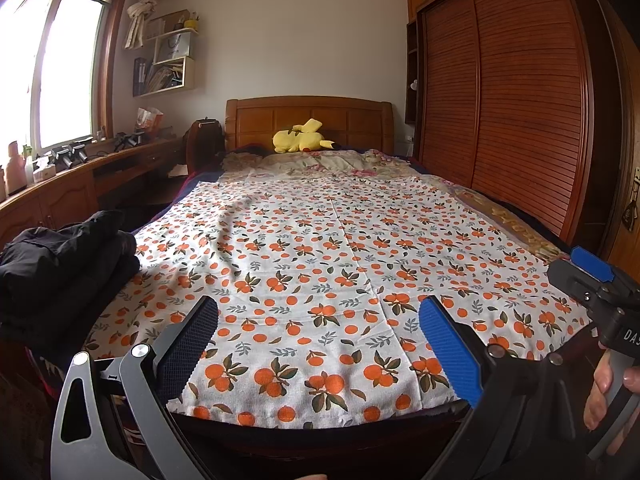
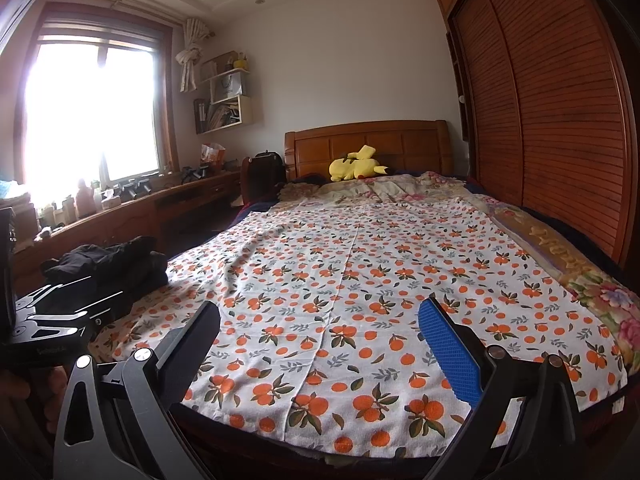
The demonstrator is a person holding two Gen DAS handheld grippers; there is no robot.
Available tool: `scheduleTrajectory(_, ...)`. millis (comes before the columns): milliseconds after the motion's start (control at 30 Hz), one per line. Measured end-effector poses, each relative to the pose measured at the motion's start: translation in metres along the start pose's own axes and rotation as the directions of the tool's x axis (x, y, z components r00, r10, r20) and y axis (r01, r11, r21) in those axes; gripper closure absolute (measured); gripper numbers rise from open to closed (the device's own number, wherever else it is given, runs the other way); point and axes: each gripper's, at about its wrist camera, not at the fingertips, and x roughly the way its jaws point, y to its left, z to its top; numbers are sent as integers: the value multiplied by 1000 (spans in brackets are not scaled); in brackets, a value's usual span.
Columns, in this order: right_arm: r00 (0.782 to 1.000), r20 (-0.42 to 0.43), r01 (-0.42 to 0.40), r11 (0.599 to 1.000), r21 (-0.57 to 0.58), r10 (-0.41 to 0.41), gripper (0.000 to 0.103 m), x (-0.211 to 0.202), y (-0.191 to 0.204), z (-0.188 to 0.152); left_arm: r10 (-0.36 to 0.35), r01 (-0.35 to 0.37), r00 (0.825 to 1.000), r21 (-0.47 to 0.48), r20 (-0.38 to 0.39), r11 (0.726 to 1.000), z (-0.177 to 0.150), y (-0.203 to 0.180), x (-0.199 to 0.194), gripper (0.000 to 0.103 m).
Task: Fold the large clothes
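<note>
A pile of dark clothes lies at the near left corner of the bed, on a white sheet with an orange-fruit print. It also shows in the right wrist view, on the same sheet. My left gripper is open and empty, held above the foot of the bed. My right gripper is open and empty too, to the right of the left one. The right gripper's body shows at the right edge of the left wrist view, held by a hand.
A yellow plush toy lies by the wooden headboard. A slatted wooden wardrobe runs along the right side. A long desk with bottles and small items stands under the window on the left.
</note>
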Motion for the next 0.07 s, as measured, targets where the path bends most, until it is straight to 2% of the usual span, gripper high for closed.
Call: scheduleTrajectory(67, 1000, 1, 3, 1000, 0, -3, 7, 0, 0, 0, 0, 0, 1000, 1, 0, 1000, 1, -1, 0, 2)
